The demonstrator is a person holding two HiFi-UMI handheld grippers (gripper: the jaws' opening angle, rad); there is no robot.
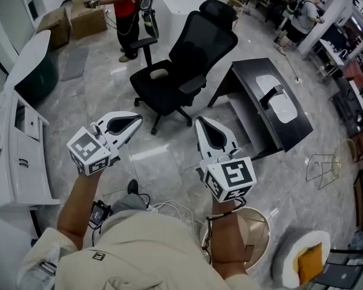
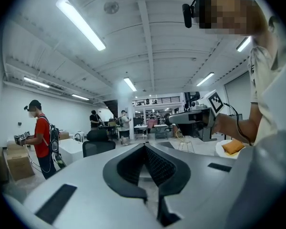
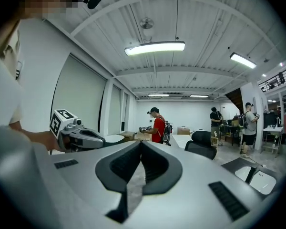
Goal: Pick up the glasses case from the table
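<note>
The glasses case (image 1: 281, 104) is a white oblong lying on a low black table (image 1: 253, 80) at the right of the head view, with a dark bar across its near end. It also shows at the lower right of the right gripper view, the glasses case (image 3: 258, 179) on the table (image 3: 236, 164). My left gripper (image 1: 138, 119) is held up over the floor with its jaws together and nothing in them. My right gripper (image 1: 201, 121) hovers beside it, also shut and empty. Both are well short of the table. Each gripper view shows closed tips: left gripper (image 2: 144, 145), right gripper (image 3: 140, 142).
A black office chair (image 1: 187, 59) stands between the grippers and the table's far side. A person in a red shirt (image 1: 128, 5) stands by cardboard boxes (image 1: 88, 18). A white desk (image 1: 18, 138) lies left. A wire stool (image 1: 323, 168) and a cushioned round seat (image 1: 305, 258) sit right.
</note>
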